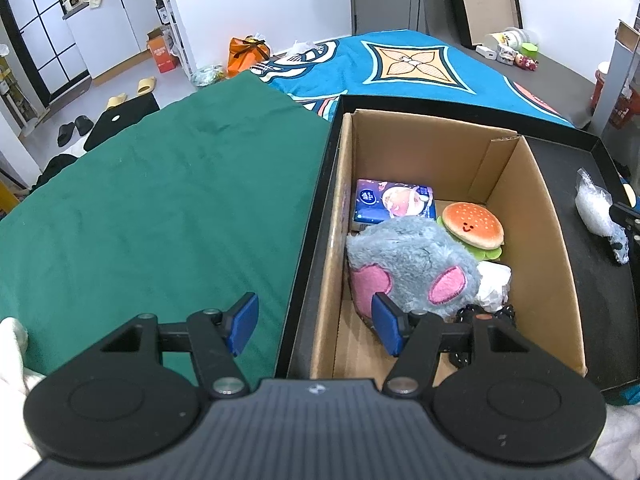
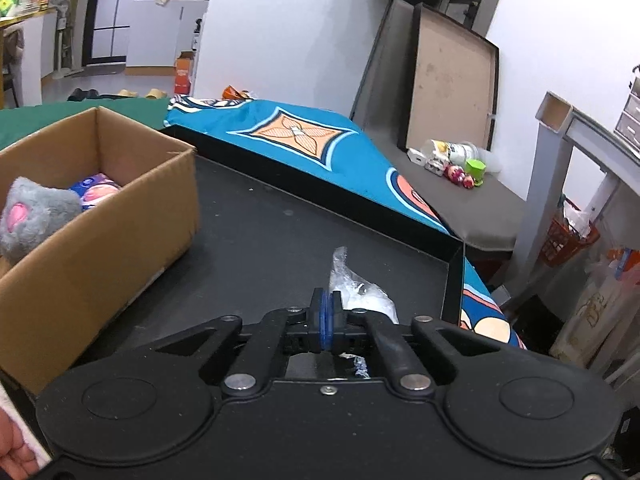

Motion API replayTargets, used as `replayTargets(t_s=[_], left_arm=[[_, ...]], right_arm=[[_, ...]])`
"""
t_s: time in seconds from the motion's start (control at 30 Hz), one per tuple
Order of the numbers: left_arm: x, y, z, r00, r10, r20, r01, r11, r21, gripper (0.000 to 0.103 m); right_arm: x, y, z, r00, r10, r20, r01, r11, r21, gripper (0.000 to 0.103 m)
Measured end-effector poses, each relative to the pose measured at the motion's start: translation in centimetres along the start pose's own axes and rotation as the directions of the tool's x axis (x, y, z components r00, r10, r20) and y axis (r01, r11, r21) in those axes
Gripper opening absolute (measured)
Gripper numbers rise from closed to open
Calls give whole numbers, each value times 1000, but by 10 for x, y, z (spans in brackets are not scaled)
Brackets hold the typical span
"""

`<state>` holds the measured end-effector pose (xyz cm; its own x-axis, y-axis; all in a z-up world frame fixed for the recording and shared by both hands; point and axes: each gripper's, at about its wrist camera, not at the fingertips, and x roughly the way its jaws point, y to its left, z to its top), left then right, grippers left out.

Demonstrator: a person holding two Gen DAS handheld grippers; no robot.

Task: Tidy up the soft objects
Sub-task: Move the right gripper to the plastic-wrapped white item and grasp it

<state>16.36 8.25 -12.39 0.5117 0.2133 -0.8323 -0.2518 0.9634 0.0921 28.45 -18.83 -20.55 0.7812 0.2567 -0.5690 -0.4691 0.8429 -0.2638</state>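
Note:
A cardboard box (image 1: 536, 216) stands in a black tray (image 1: 316, 216). It holds a grey and pink plush (image 1: 412, 260), a burger plush (image 1: 474, 226), a blue tissue pack (image 1: 394, 200), a white crumpled thing (image 1: 496, 282) and a black item (image 1: 486, 316). My left gripper (image 1: 316, 324) is open and empty above the box's near left wall. My right gripper (image 2: 327, 316) is shut on a clear plastic bag (image 2: 362, 294) on the tray floor (image 2: 280, 232); the bag also shows in the left wrist view (image 1: 596, 208). The box (image 2: 92, 240) is to its left.
A green cloth (image 1: 152, 200) covers the surface left of the tray. A blue patterned cloth (image 1: 412, 64) lies behind it. Small toys and containers (image 2: 456, 160) sit on a grey surface at the back right. A grey table leg (image 2: 548, 184) and orange basket (image 2: 568, 236) stand at right.

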Motion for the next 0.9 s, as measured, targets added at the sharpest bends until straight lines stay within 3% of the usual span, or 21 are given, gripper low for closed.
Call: replayTargets(t_s=[0.07,0.3,0.6,0.67,0.83,0.9], left_arm=[[0,1,0,1000,2,-1,-2,1000,-1,61],[5,3,2,1000,10,-16,-10,1000,4,61],[14,-2,-1,999,5,-35,-4,1000,10,61],[14,-4,-1,999,3,-37,-2,1000,14,61],[13,-6,-2,999,0,-37,1,1000,16,61],[12,-7,-2,999,0,-38,1,1000,19,61]], right_arm=[[5,-2,0,1000,-13,-4,13,1000,2,20],[23,-7,-3,998,-60,-15,60,998,-14,47],[45,5,-12,995,-94,-46,87,988,-127,48],[50,4,-13,994,-83,-73,74,990,-116,41],[46,5,-13,995,-87,-50,80,988,-136,24],[40,3,-11,995,-89,-34,84,989,-119,22]])
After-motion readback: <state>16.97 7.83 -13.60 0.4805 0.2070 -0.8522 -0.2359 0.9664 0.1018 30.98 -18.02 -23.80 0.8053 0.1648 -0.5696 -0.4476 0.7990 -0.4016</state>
